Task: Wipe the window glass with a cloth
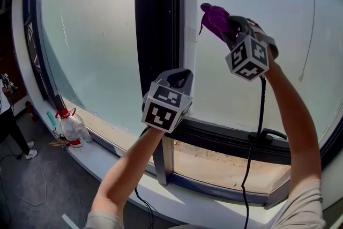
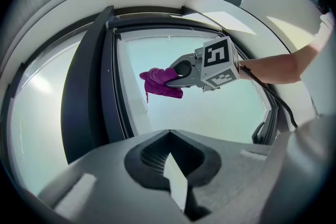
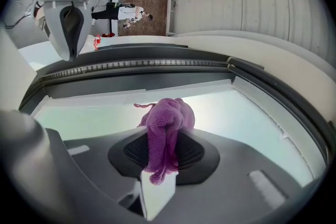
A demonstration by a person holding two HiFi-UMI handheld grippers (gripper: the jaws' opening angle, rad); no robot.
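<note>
Grey floor [image 1: 32, 185] down at the near left with a loose cable on it, then a pale sill [image 1: 107, 161] running along under a big two-pane window. On the sill's left end stands a clear plastic bottle [image 1: 72, 127] with a red cap.

Left gripper [image 1: 179, 79] is the lower, nearer one. It's held up in front of the bottom of the dark mullion [image 1: 155, 19], and its own view shows the jaws closed together with nothing in them (so it's just hanging there empty).

Right gripper [image 1: 229, 30] is raised higher and further in, over the right pane [image 1: 284, 13]. It's clamped on a purple cloth [image 1: 214, 17], with the cloth's tail pinched between the jaws and the rest bunched up in a wad past the tips. The wad sits at the upper left of the right pane, just beside the pale strip of frame next to the mullion. It's right at the glass, but I can't tell for sure whether it's actually pressed on.

Black handle [image 1: 268, 134] is on the frame's bottom rail, below the right arm. Left pane [image 1: 91, 35] has nothing on it.
</note>
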